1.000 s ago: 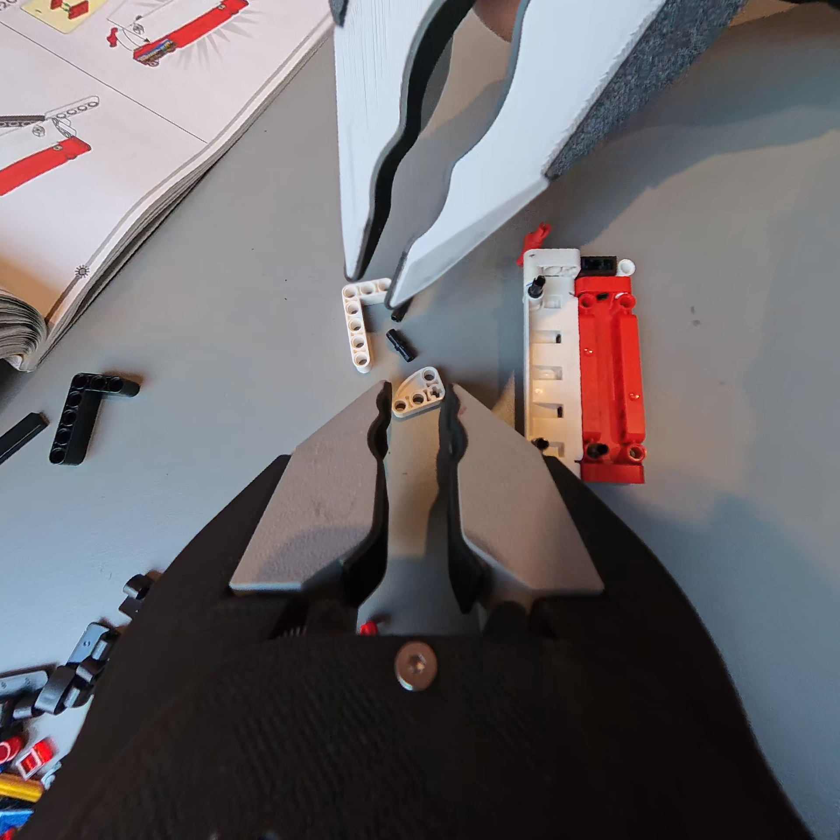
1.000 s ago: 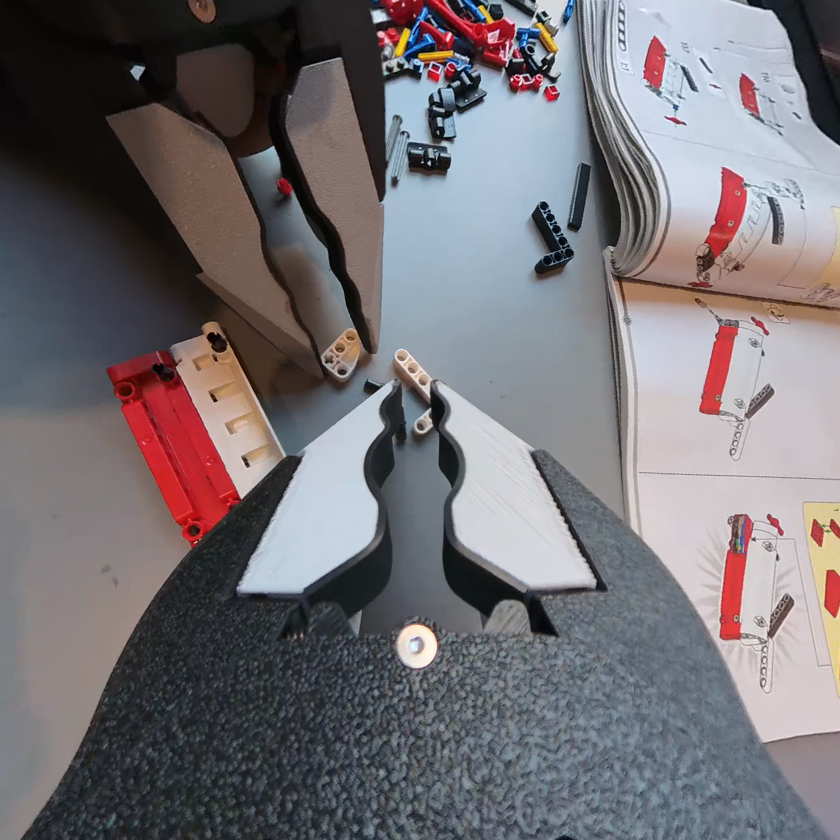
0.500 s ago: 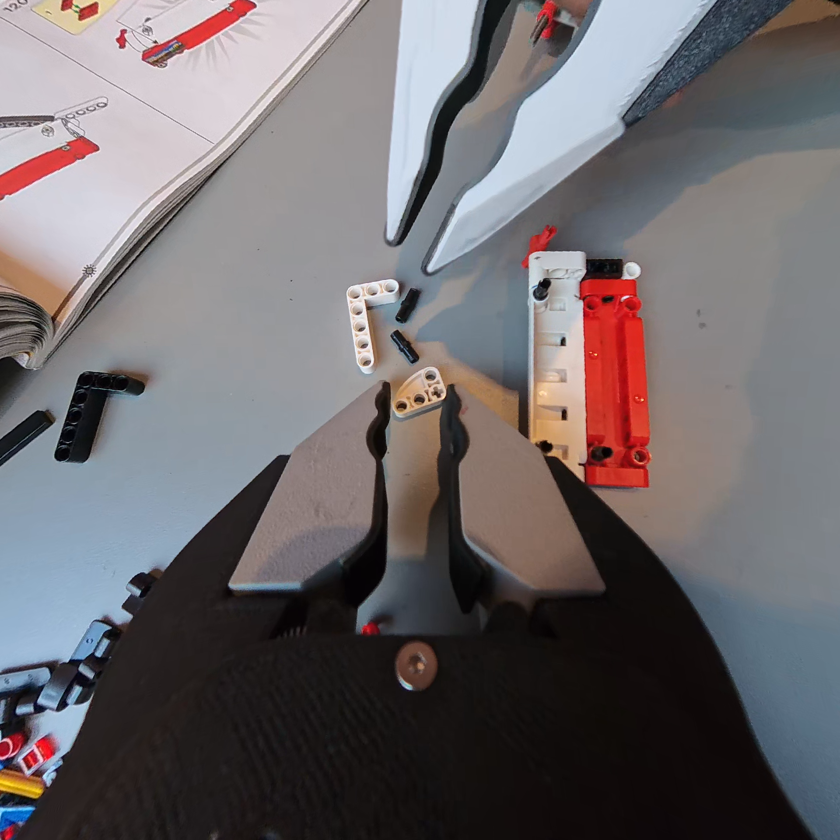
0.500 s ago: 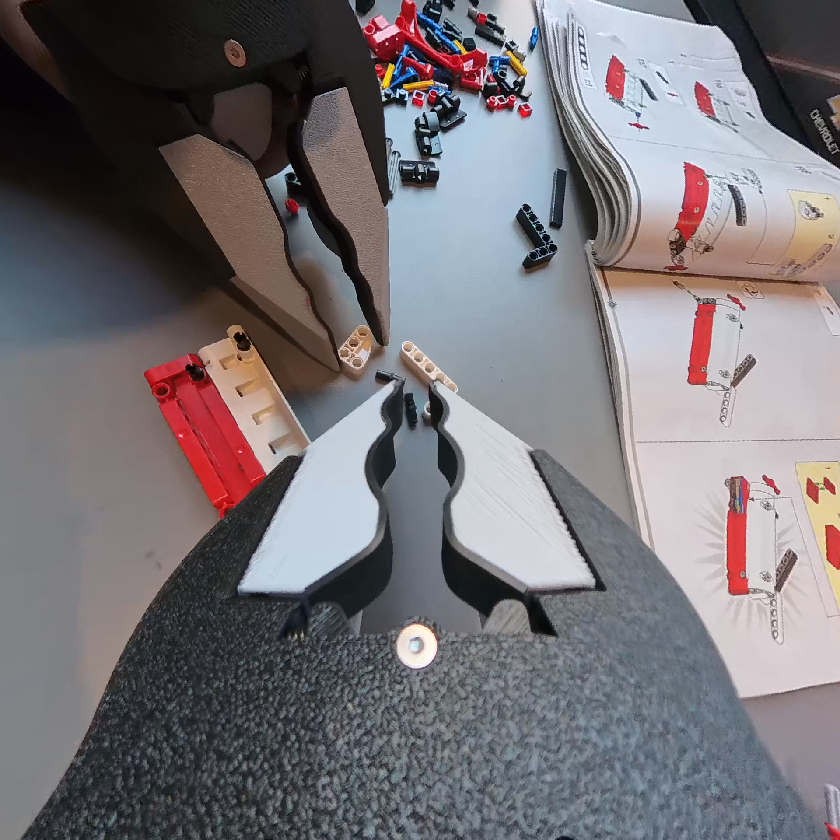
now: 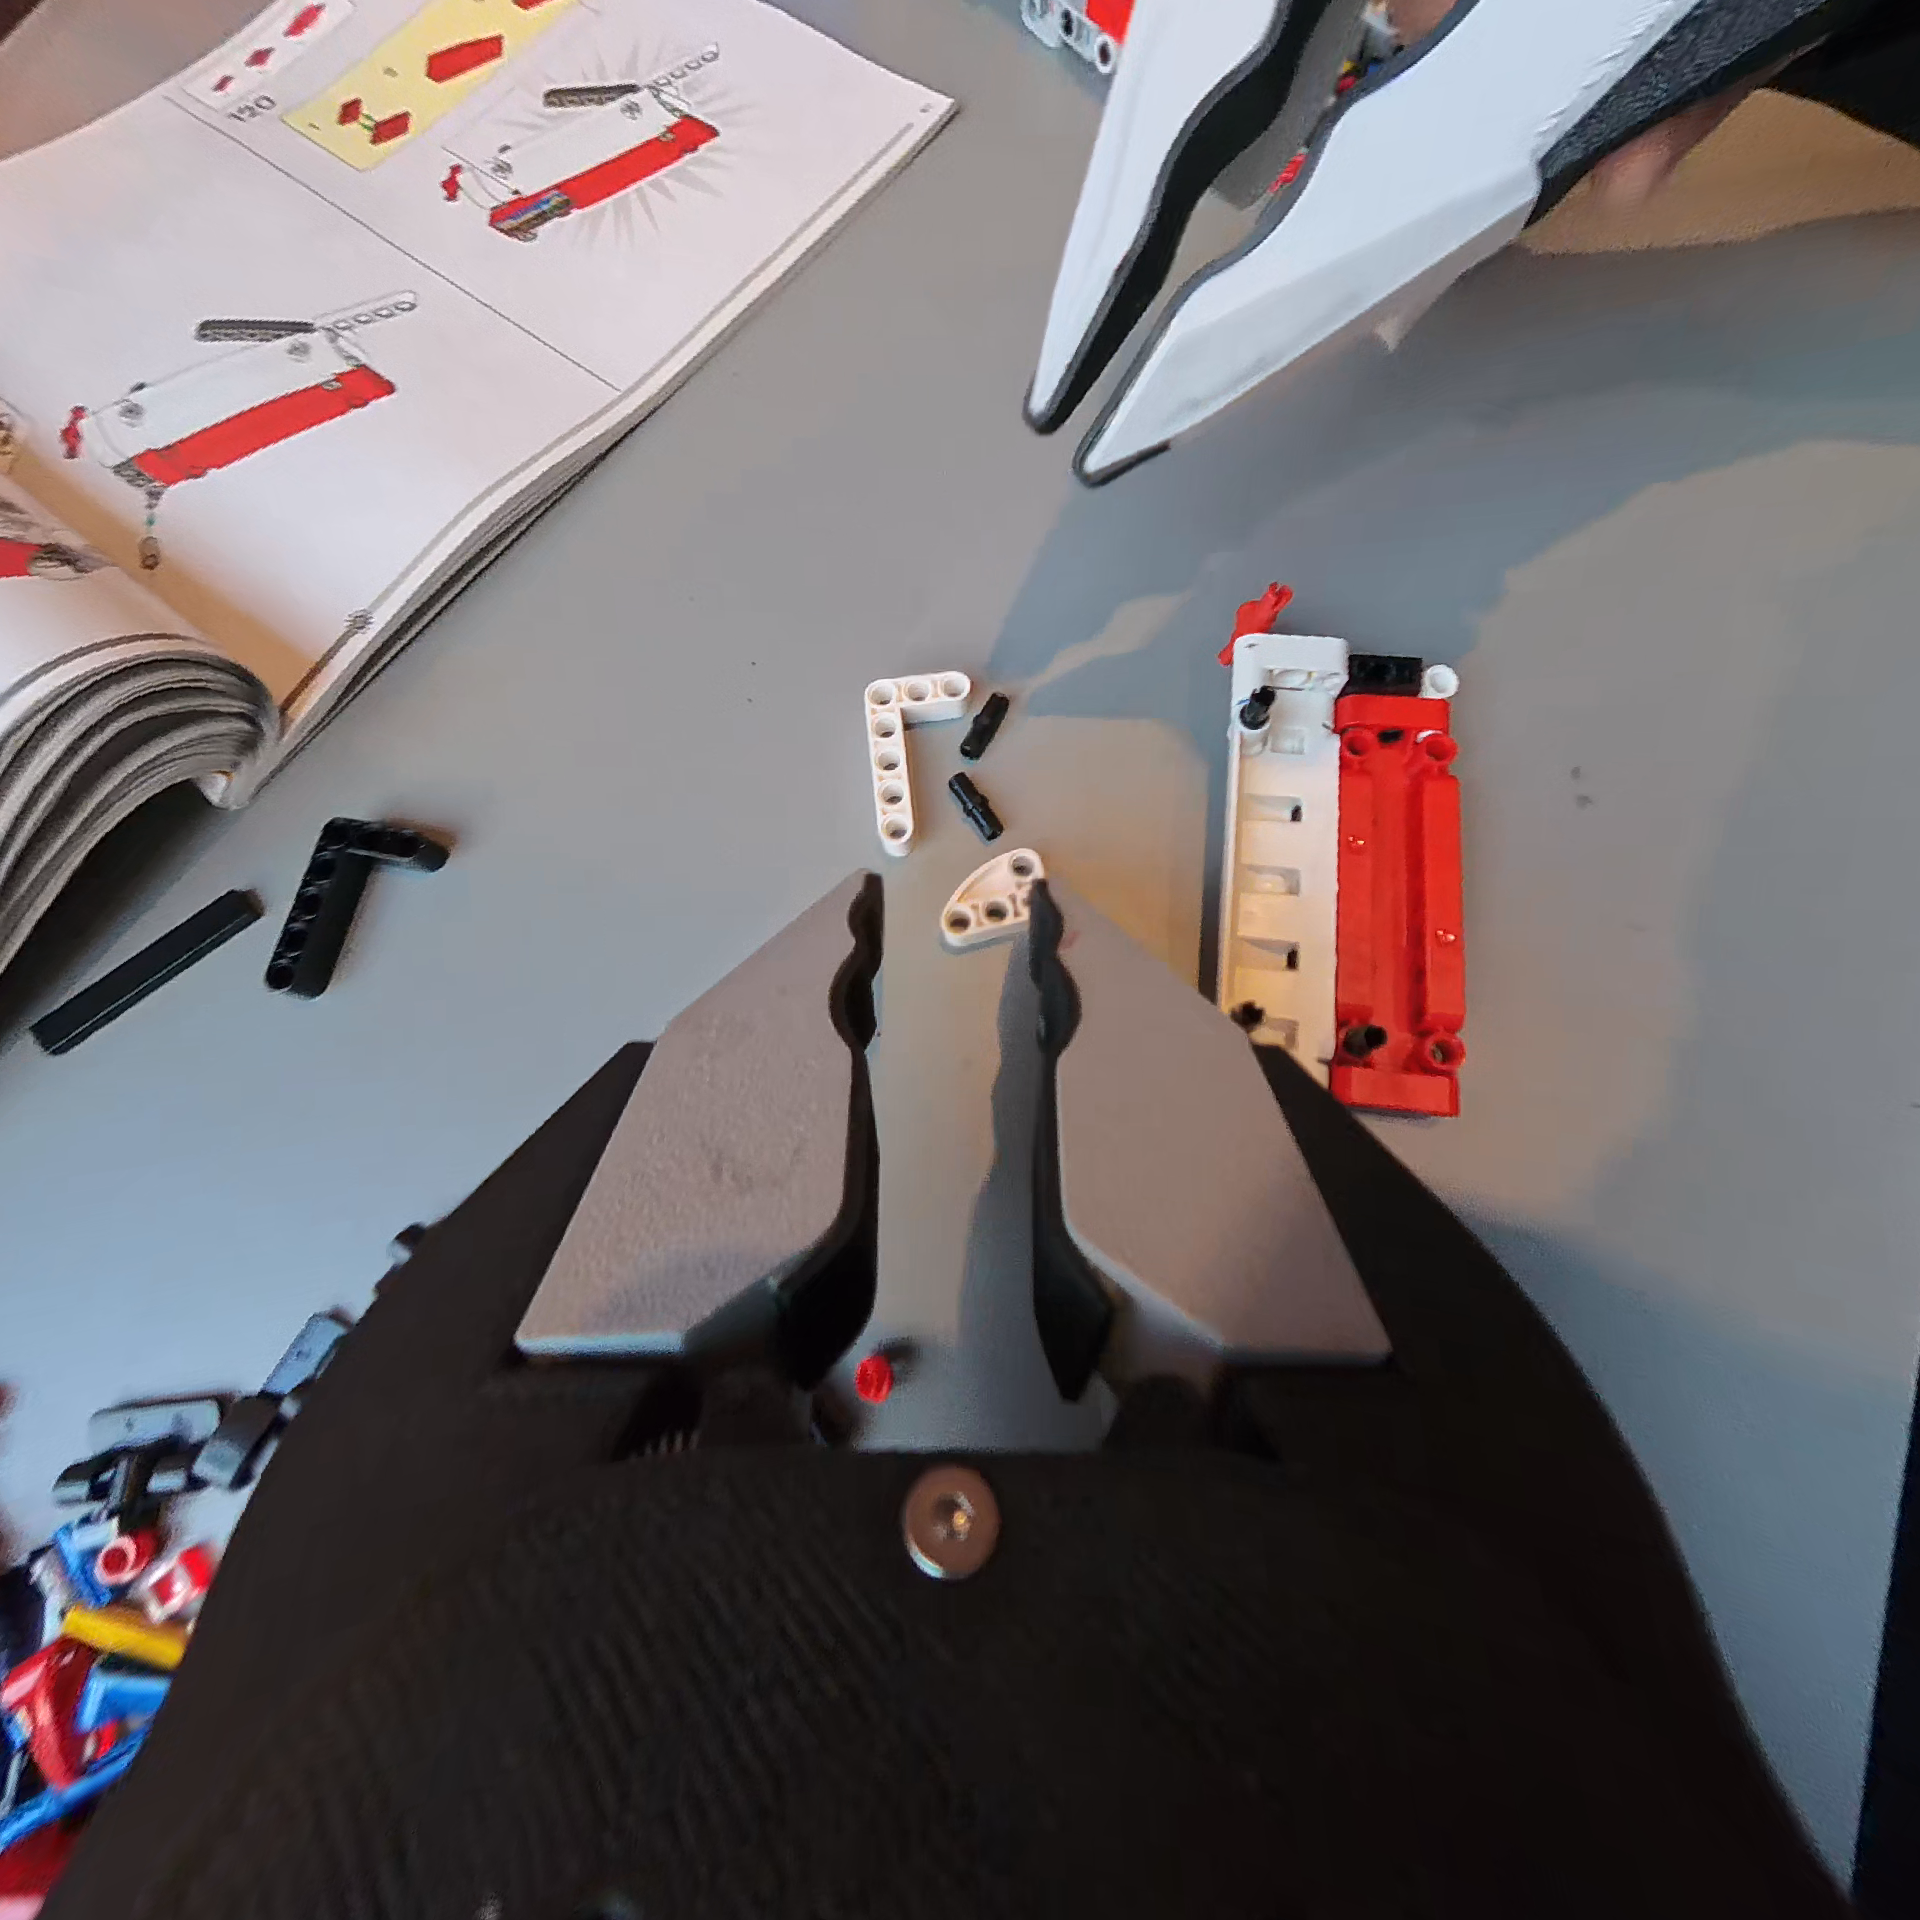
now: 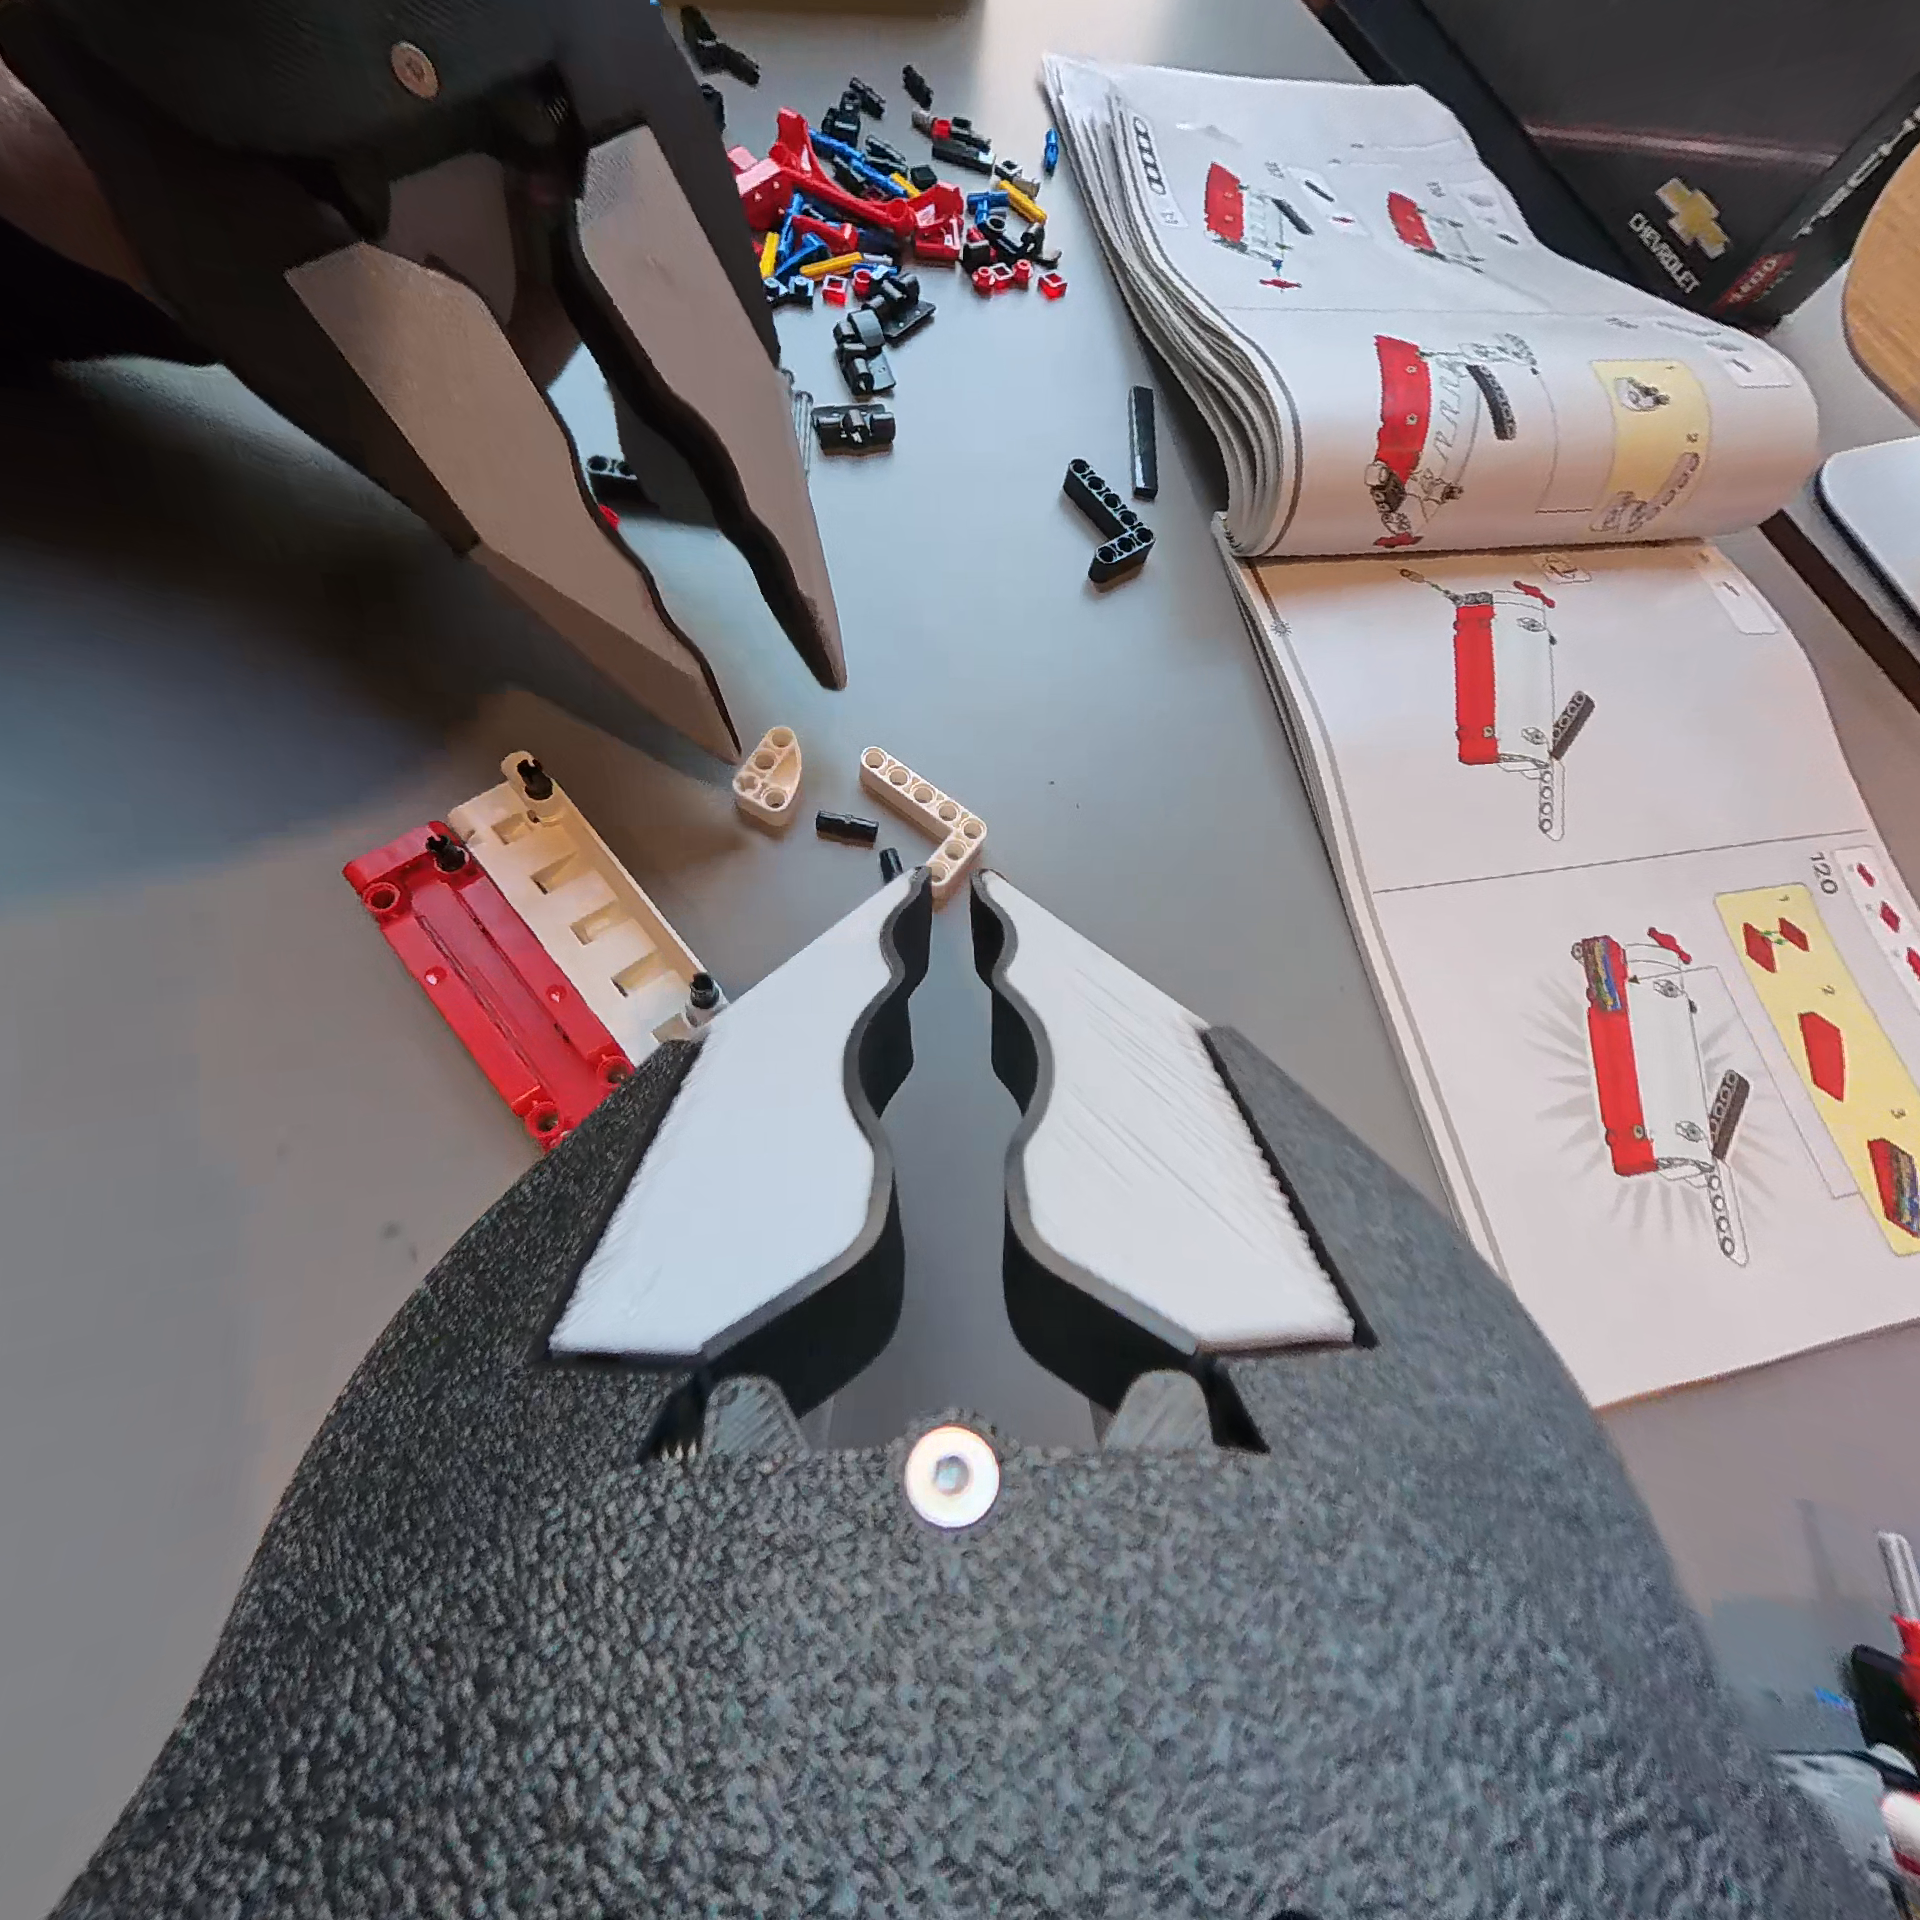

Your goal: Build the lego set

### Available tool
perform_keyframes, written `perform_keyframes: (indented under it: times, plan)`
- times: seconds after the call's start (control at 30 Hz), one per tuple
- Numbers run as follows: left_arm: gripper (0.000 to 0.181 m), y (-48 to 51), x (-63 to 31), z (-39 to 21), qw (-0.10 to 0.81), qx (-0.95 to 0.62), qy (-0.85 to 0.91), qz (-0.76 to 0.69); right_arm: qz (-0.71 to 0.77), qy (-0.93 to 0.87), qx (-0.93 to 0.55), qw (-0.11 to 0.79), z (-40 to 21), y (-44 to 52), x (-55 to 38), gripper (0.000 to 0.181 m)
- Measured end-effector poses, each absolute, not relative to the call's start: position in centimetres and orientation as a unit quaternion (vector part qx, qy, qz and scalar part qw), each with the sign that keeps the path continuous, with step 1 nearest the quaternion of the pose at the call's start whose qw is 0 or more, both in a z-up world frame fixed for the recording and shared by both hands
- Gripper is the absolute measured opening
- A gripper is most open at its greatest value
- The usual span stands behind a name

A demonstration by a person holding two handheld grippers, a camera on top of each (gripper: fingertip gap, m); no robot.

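Jaws of left gripper (image 5: 954,896) apart, empty, beside white curved piece (image 5: 992,900); right gripper (image 6: 948,883) nearly closed, empty.

My left gripper (image 5: 954,896) points down at the table with its grey fingers (image 5: 727,1132) parted and nothing between them. My right gripper (image 6: 948,883) hangs higher, tilted toward the left one, its white fingers (image 6: 758,1122) drawn close with only a narrow gap at the tips, holding nothing.

Open left gripper (image 5: 954,896) beside white curved piece (image 5: 987,902)
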State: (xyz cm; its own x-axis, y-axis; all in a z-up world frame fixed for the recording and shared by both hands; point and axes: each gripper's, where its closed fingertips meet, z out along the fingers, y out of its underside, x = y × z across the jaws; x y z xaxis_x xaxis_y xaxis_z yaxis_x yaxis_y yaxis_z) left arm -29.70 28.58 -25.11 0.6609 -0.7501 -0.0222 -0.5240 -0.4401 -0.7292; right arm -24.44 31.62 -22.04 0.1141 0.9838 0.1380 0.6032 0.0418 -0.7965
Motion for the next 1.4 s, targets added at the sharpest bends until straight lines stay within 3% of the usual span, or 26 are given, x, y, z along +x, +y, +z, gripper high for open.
perform_keyframes:
  times: [0.8,1.4]
  plan:
    - [0.022,28.3,-29.7,-27.1,0.331,-0.852,0.382,-0.139,0.254,-0.597,-0.653,0.391,-21.5,31.2,-22.9,0.004]
    - [0.022,27.3,-32.5,-25.6,0.354,-0.862,0.34,-0.13,0.262,-0.584,-0.655,0.401,-21.2,31.2,-22.9,0.004]
